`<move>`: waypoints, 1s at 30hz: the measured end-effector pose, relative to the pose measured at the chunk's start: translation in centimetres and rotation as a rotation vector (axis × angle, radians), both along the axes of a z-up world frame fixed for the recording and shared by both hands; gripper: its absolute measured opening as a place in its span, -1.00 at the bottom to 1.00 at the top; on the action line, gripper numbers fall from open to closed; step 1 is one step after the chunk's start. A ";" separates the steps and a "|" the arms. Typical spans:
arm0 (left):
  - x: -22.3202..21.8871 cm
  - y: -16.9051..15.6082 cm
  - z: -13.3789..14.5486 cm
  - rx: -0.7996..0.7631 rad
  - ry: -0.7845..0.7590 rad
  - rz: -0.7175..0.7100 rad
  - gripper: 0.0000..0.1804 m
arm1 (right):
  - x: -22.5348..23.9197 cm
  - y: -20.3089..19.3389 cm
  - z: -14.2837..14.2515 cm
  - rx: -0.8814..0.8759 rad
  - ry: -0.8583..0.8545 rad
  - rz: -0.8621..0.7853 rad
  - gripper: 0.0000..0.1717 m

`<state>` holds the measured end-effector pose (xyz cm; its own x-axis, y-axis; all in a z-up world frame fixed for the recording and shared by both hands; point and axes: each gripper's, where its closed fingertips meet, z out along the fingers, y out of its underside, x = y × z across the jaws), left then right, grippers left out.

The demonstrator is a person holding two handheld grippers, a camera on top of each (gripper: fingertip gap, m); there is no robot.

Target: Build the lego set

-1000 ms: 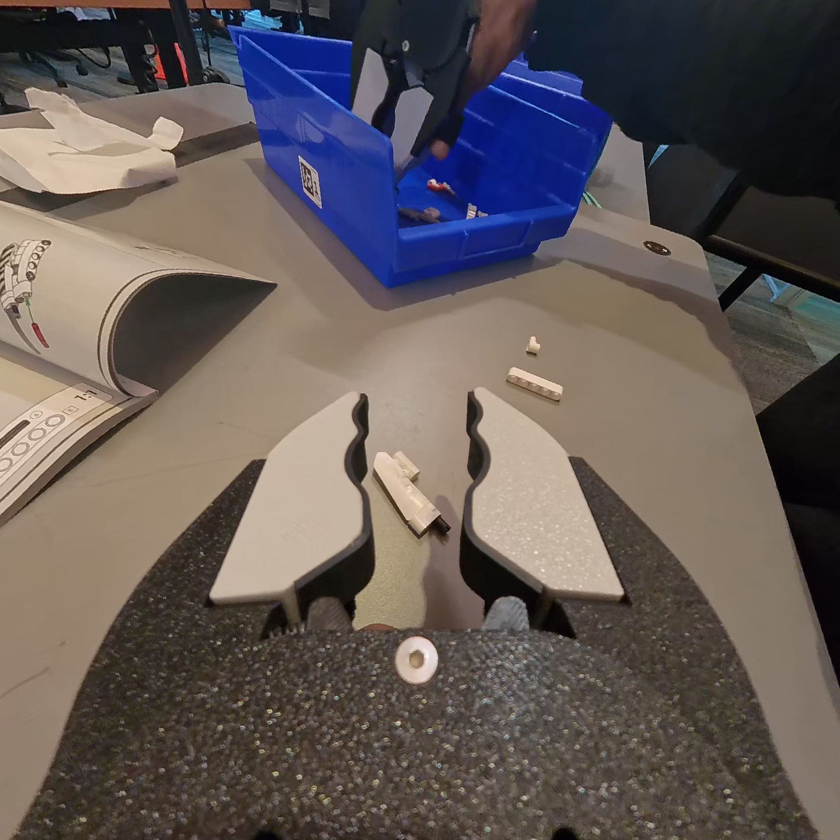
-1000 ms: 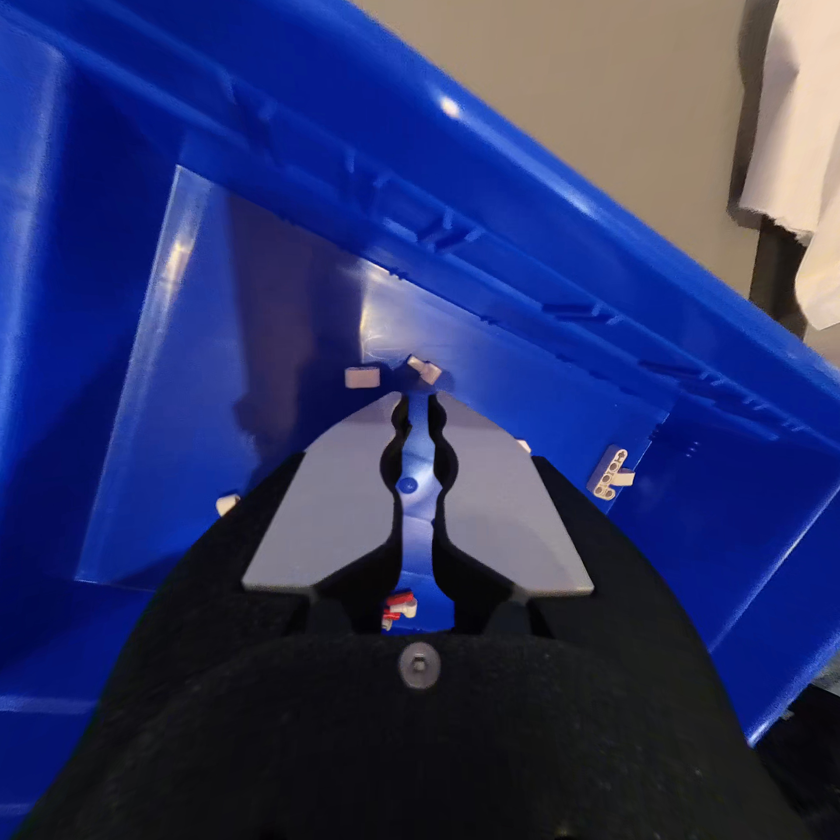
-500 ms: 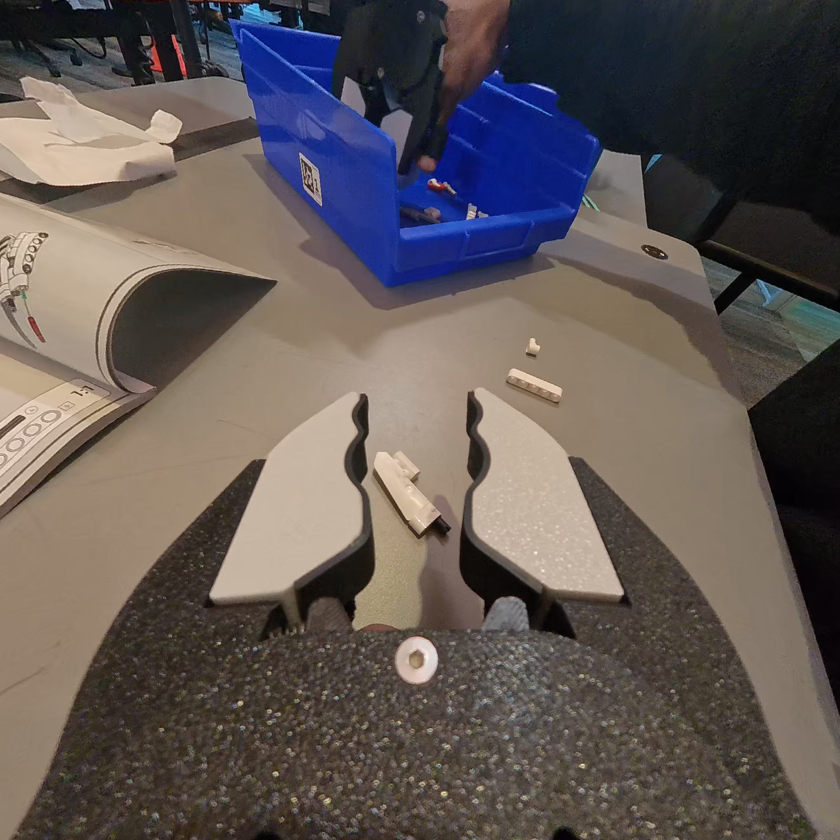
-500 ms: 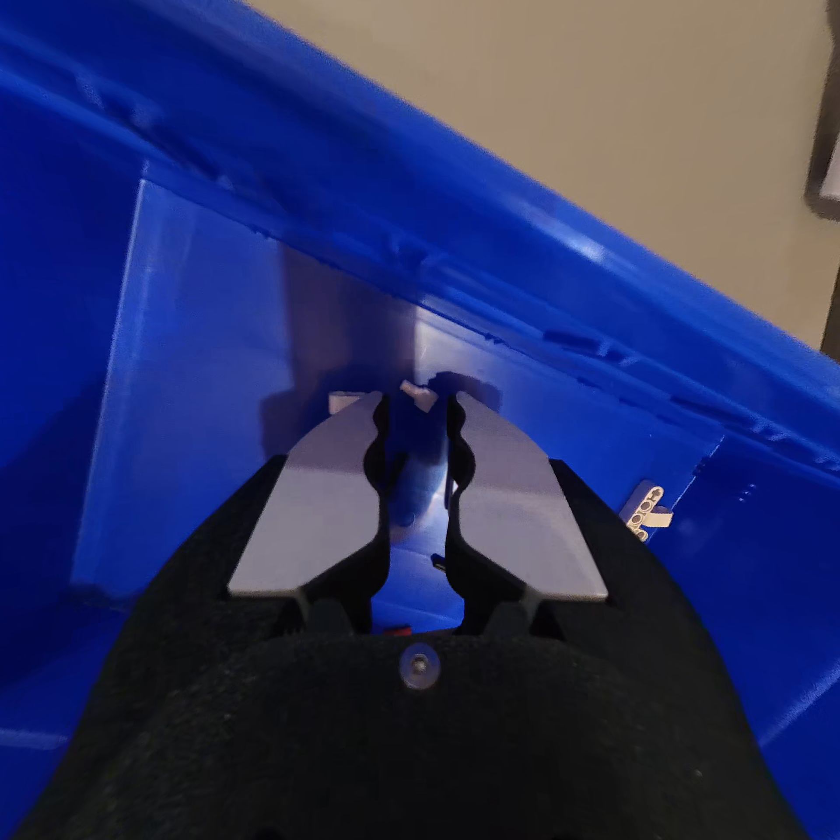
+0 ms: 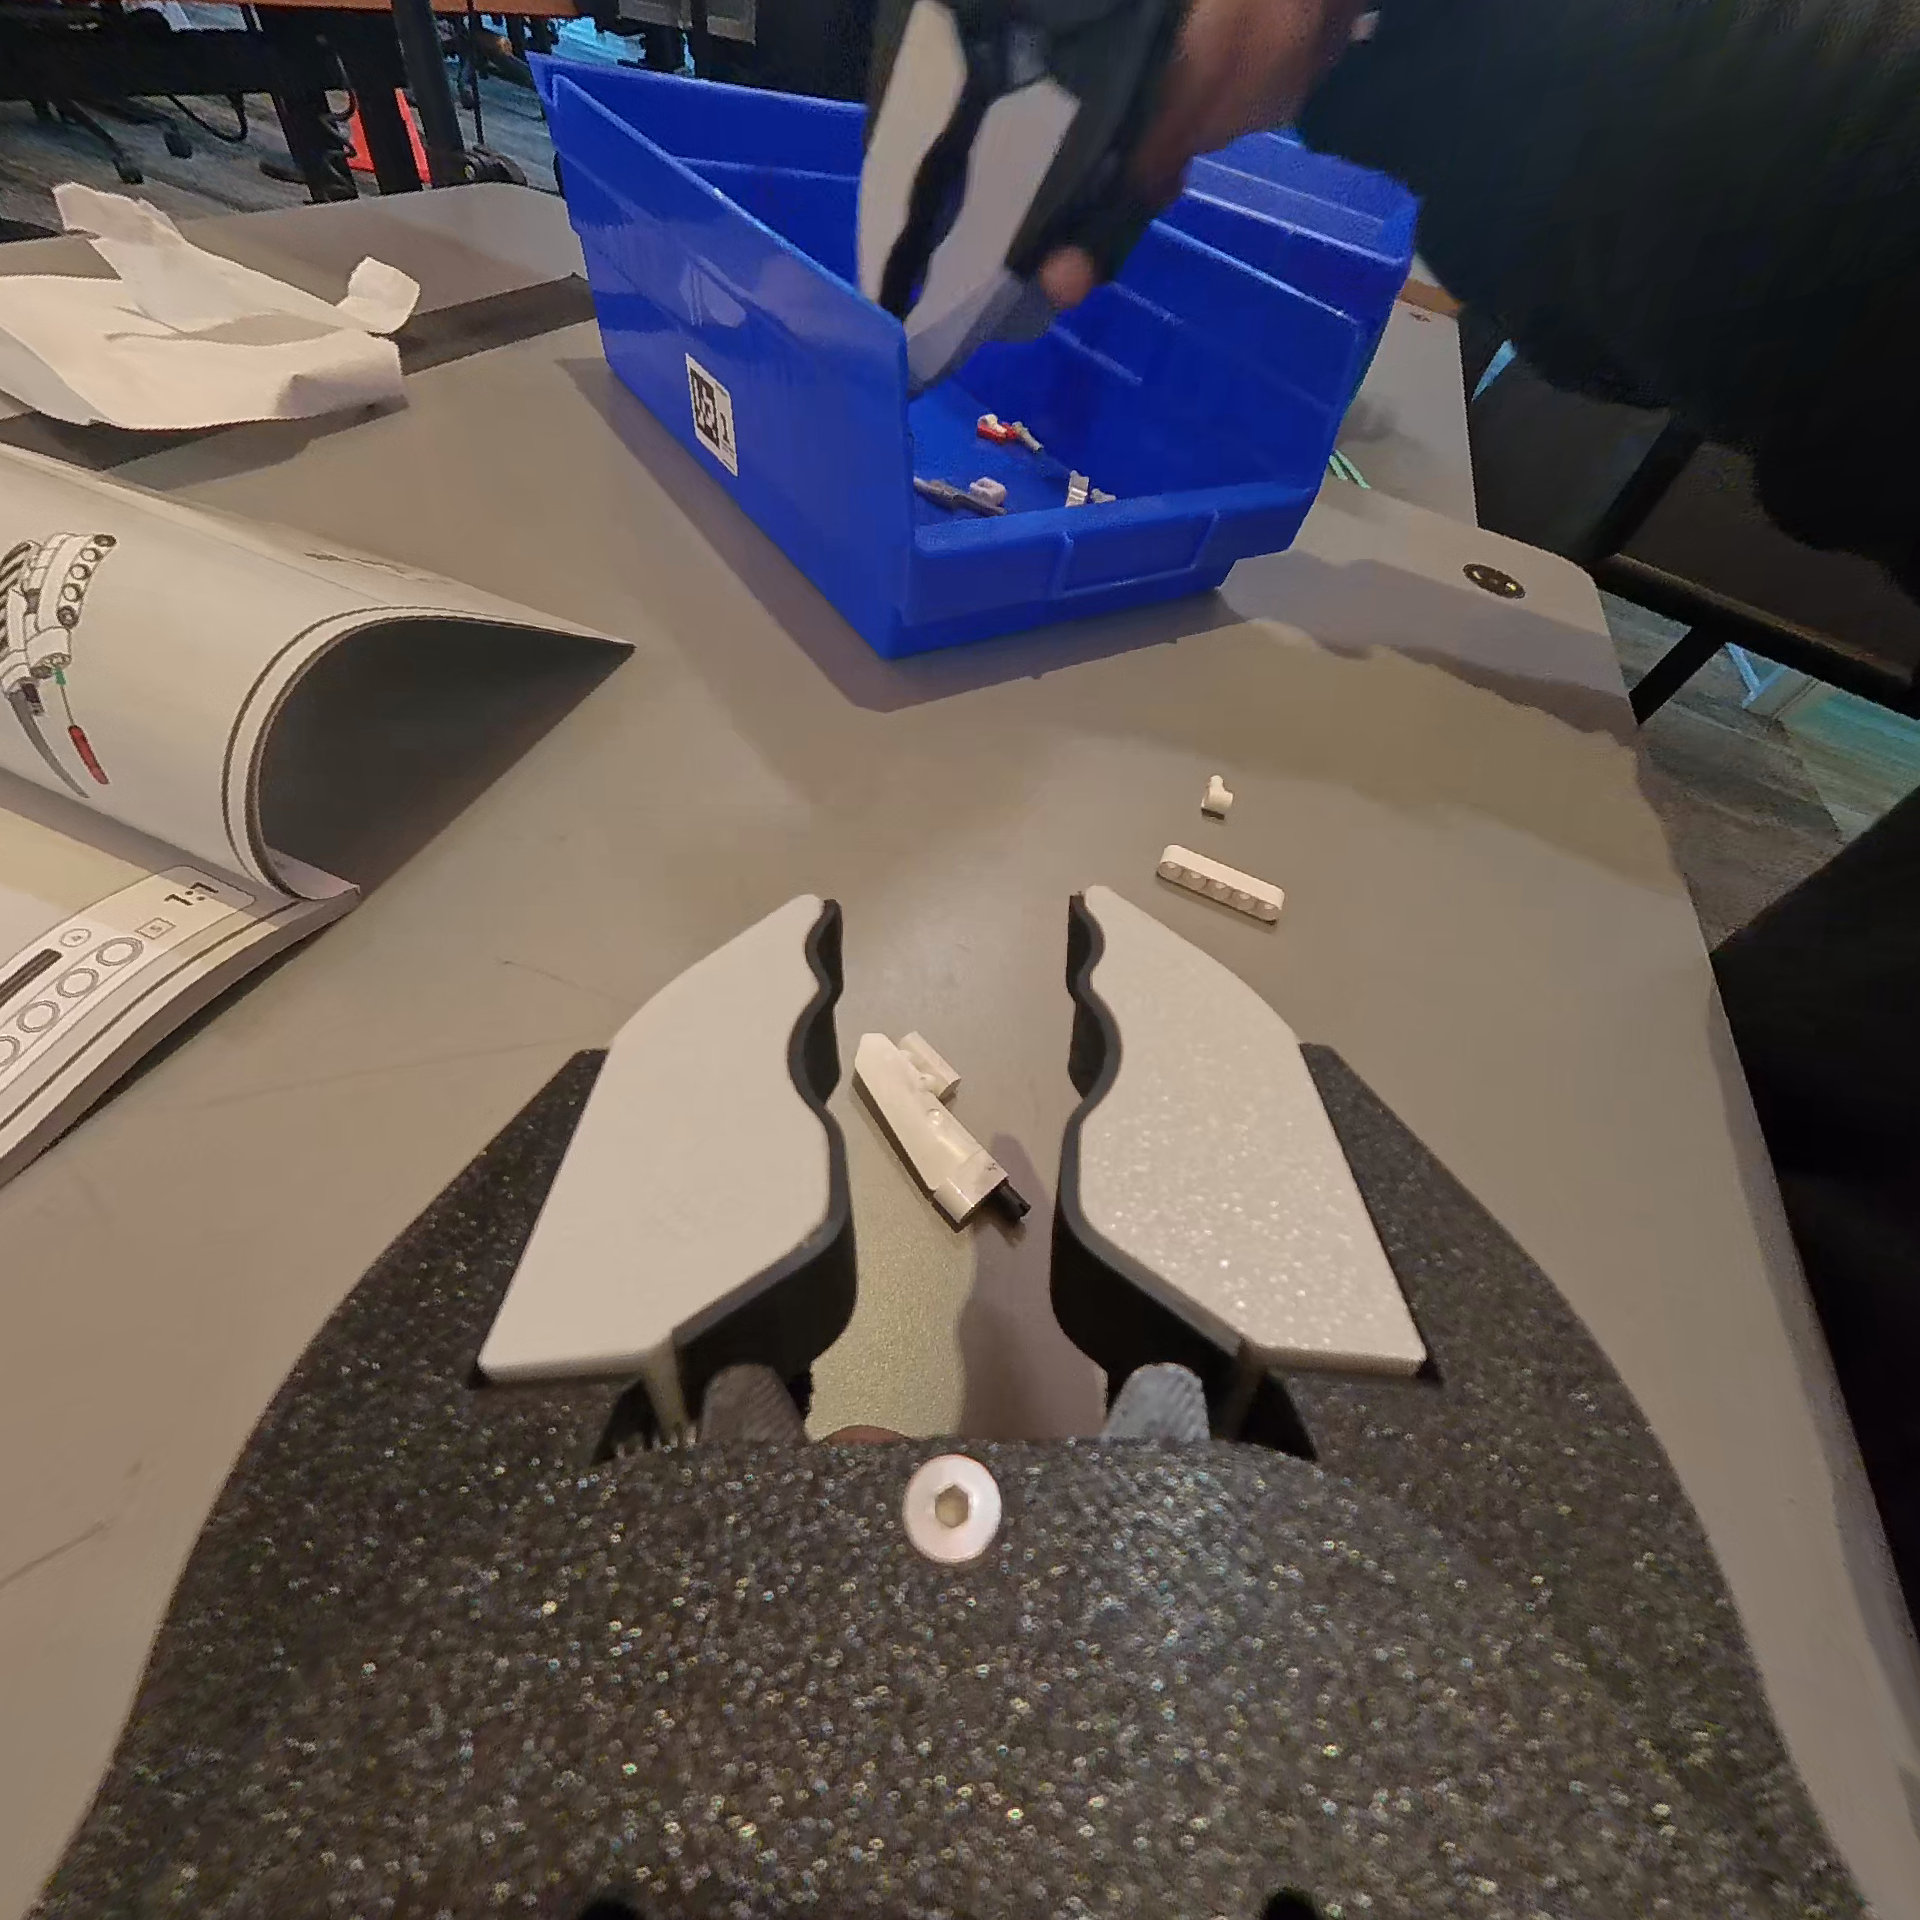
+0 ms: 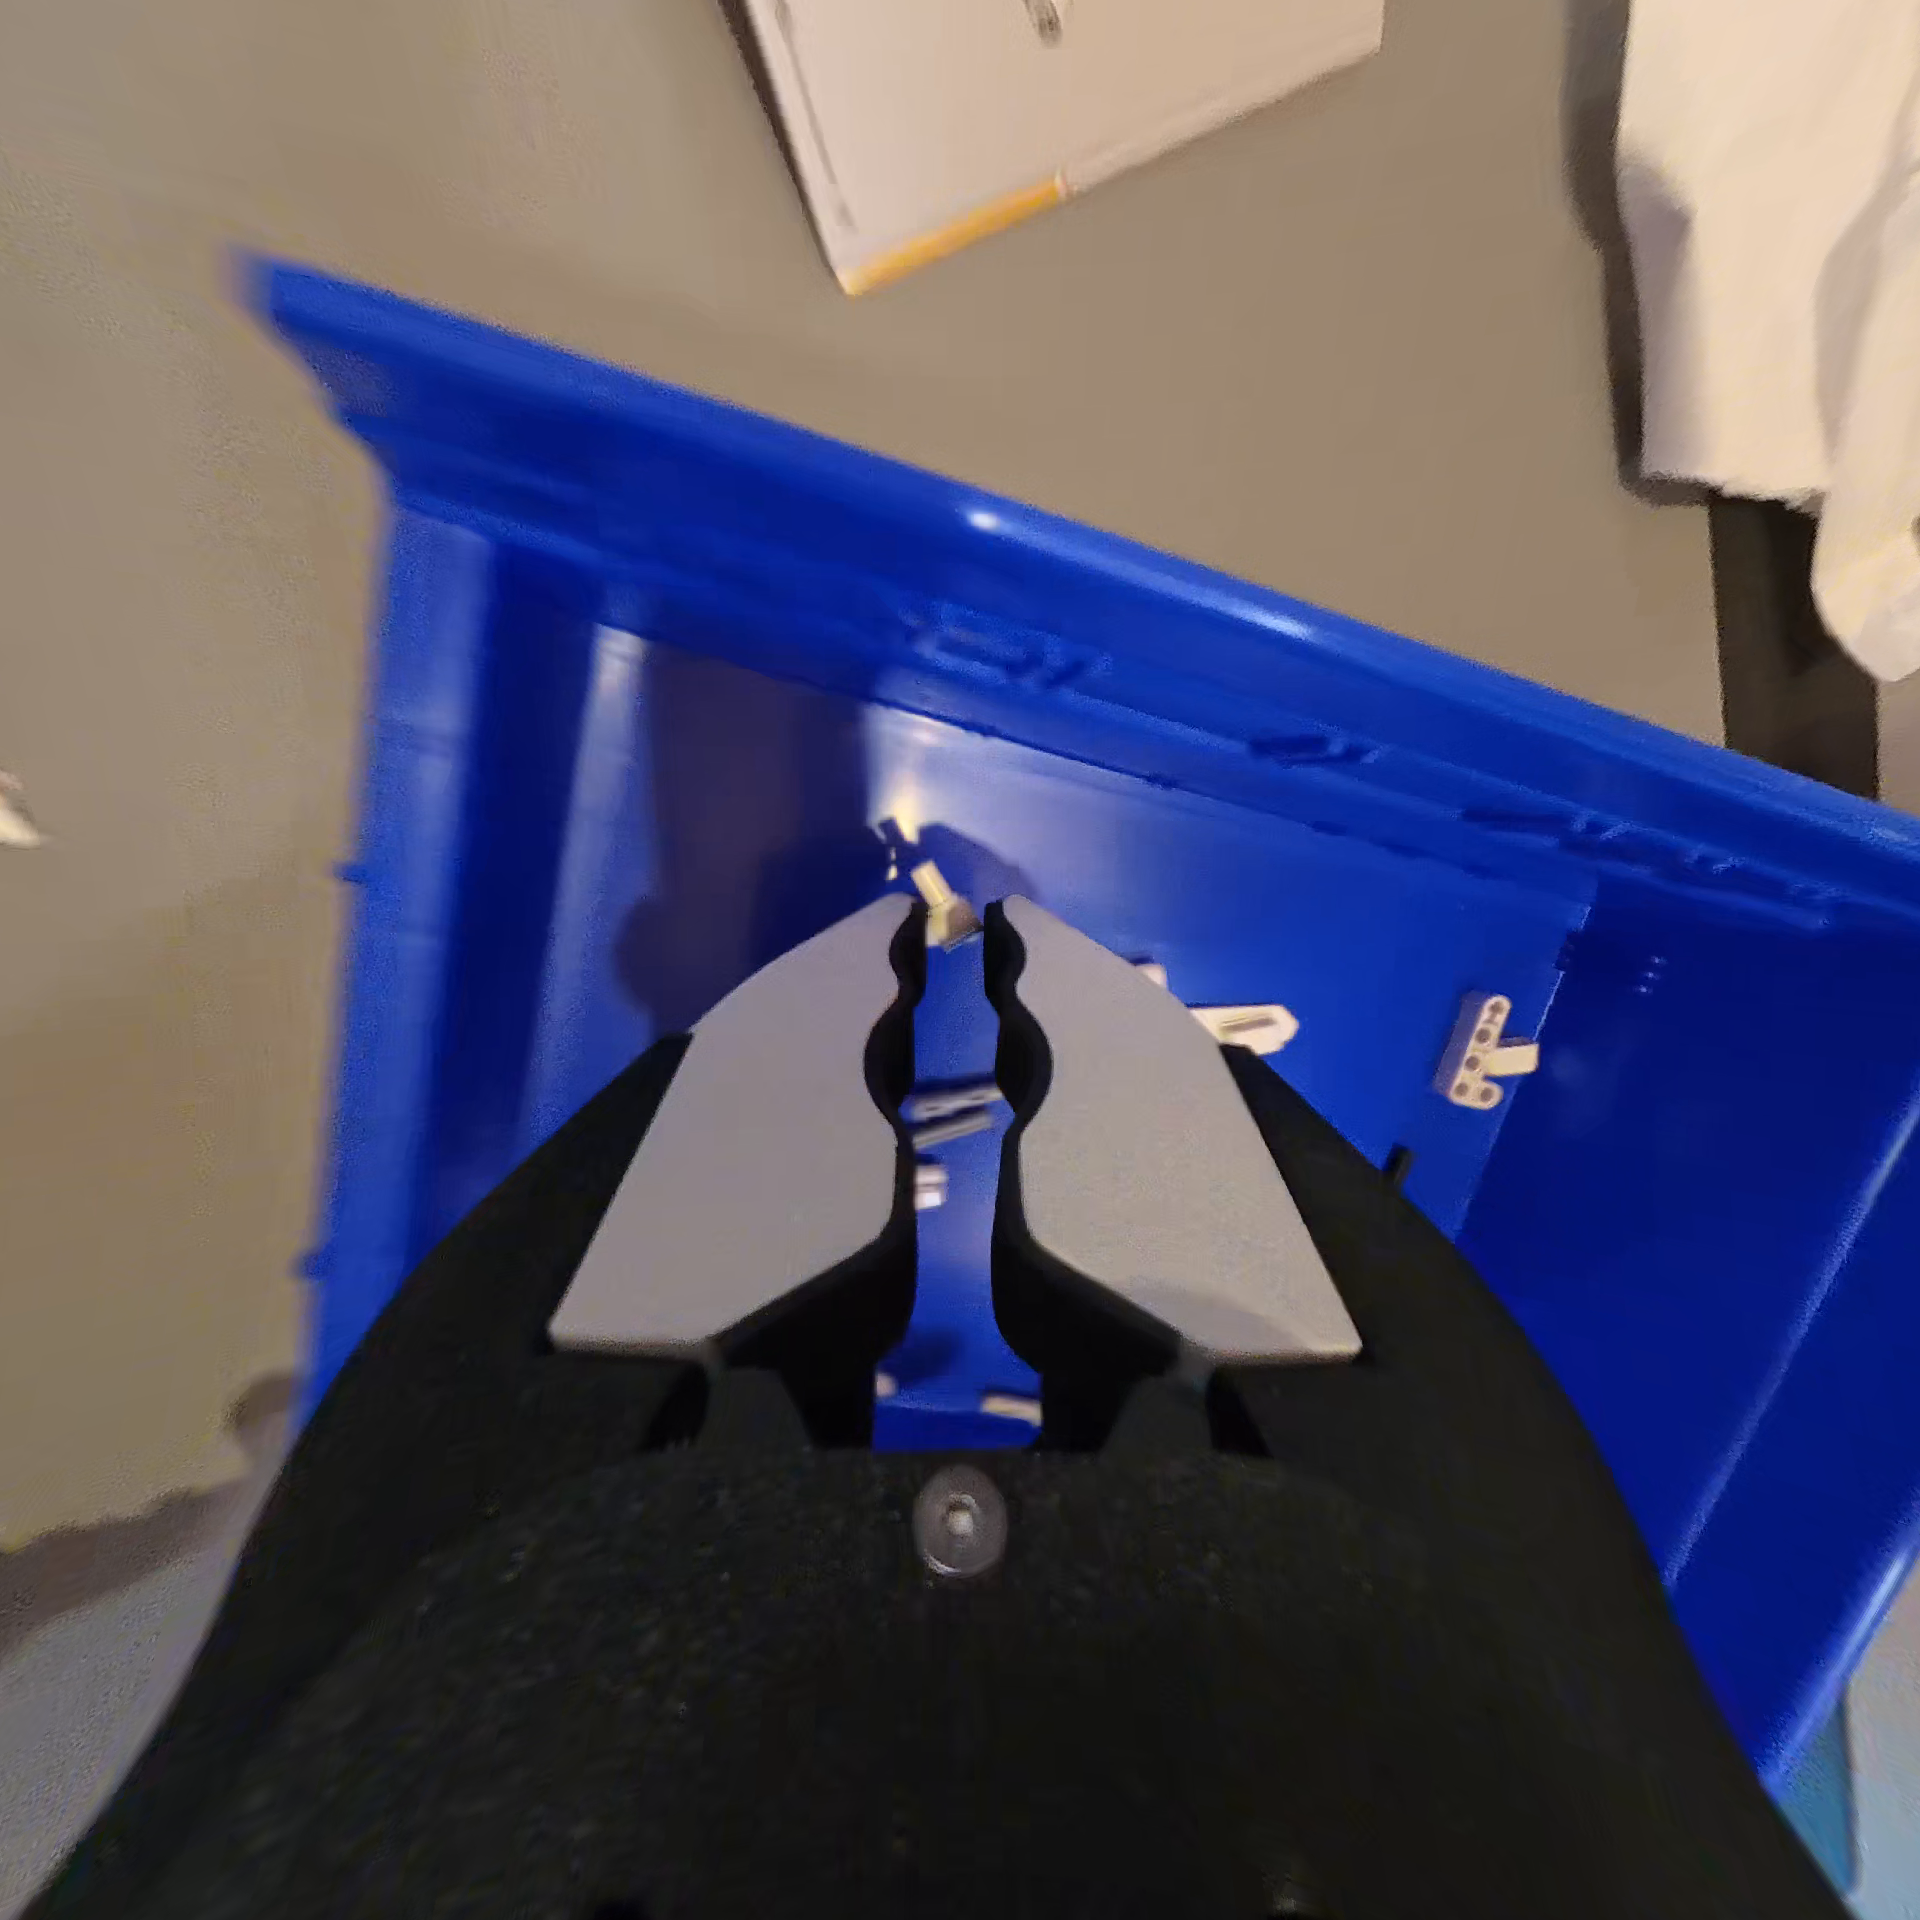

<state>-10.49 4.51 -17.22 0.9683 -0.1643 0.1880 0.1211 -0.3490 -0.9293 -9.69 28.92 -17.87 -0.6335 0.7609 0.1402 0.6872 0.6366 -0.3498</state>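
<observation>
My left gripper (image 5: 951, 914) is open and low over the grey table (image 5: 727, 790). A small white assembly with a black pin end (image 5: 930, 1127) lies on the table between its fingers, and neither pad touches it. My right gripper (image 6: 948, 914) is above the blue bin (image 6: 1143, 623) and is shut on a small white piece (image 6: 931, 888) at its very fingertips. The piece sticks out ahead of the tips. In the left wrist view the right gripper (image 5: 935, 343) shows blurred over the bin's (image 5: 810, 416) near wall, held by a hand.
A white beam (image 5: 1221, 883) and a tiny white connector (image 5: 1216, 795) lie right of my left fingers. An open booklet (image 5: 208, 727) and crumpled white paper (image 5: 187, 332) are on the left. Several small parts (image 6: 1475, 1049) lie on the bin floor. A white box (image 6: 1039, 104) lies beyond the bin. Spacing between my two grippers at the tips: around 25 cm.
My right gripper opened near the bin floor, closed on the small white piece and rose with it. The left gripper and the assembly between its fingers have not moved.
</observation>
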 end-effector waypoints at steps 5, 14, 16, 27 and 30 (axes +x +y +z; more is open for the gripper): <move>0.0 0.0 0.0 -0.003 -0.006 0.000 -0.54 | 4.2 -8.8 2.2 -0.098 0.046 0.040 -0.89; 0.1 0.0 -0.1 -0.005 0.016 0.001 -0.54 | 6.8 -14.2 -3.2 0.022 -0.056 0.056 -0.88; 0.1 0.0 -0.1 -0.005 0.018 0.001 -0.54 | 6.7 -14.1 -4.0 0.037 -0.062 0.047 -0.88; 0.1 0.0 -0.1 -0.003 0.012 -0.002 -0.54 | 6.7 -13.5 -5.5 0.021 -0.071 0.018 -0.86; 0.1 0.0 0.0 -0.003 0.010 -0.002 -0.54 | 6.7 -13.8 -4.3 -0.028 -0.042 0.016 -0.78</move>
<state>-10.40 4.50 -17.26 0.9699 -0.1654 0.1788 0.1113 -0.3518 -0.9294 -2.97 15.07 -22.17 -0.6504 0.7540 0.0920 0.6916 0.6380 -0.3386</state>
